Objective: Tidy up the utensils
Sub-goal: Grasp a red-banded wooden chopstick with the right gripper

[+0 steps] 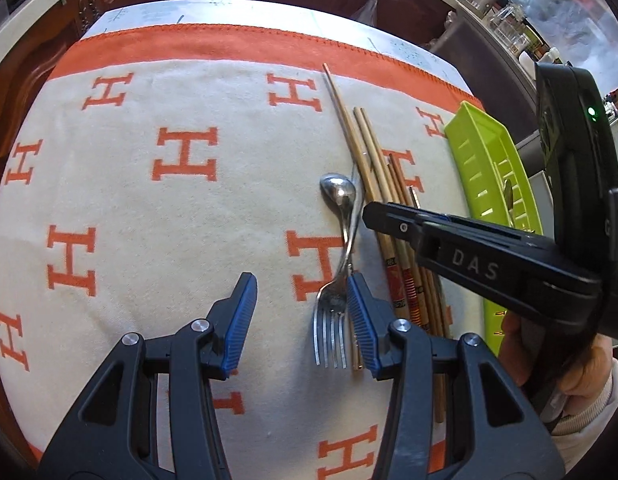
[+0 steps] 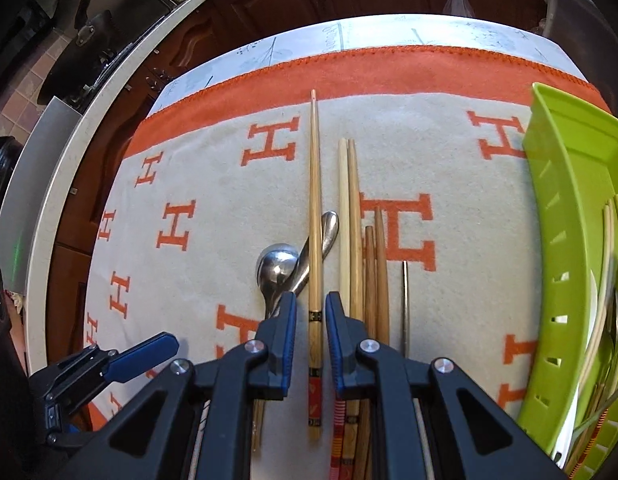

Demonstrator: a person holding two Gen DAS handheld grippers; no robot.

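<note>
Wooden chopsticks (image 2: 351, 216) lie side by side in the middle of the right wrist view, running from the lower edge up toward the orange border of a cream blanket (image 2: 197, 168) patterned with orange H letters, which covers the table. One long chopstick (image 2: 315, 200) sits between the blue pads of the right claw (image 2: 311, 312); the jaws stand narrowly apart on either side of it and do not appear to press it, so the claw reads as open around it. In the left wrist view the left claw (image 1: 303, 292) is about half open over bare blanket at lower centre, holding nothing, its right-hand pad just beside a steel fork (image 1: 331, 320). A steel spoon (image 1: 341, 194) lies crossed with another metal handle at the left edge of the chopstick pile. The chopstick is probably light, stiff and smooth, so it may roll or pivot if pinched near one end; a hold near its middle, or just above its decorated thick end, looks safest. The metal pieces will be heavier and slippery. A lime green slotted tray (image 2: 569, 216) at the right edge already holds some utensils. Neighbouring chopsticks lie touching or just beside the target, and the spoon handle passes under it, so closing could catch them.
</note>
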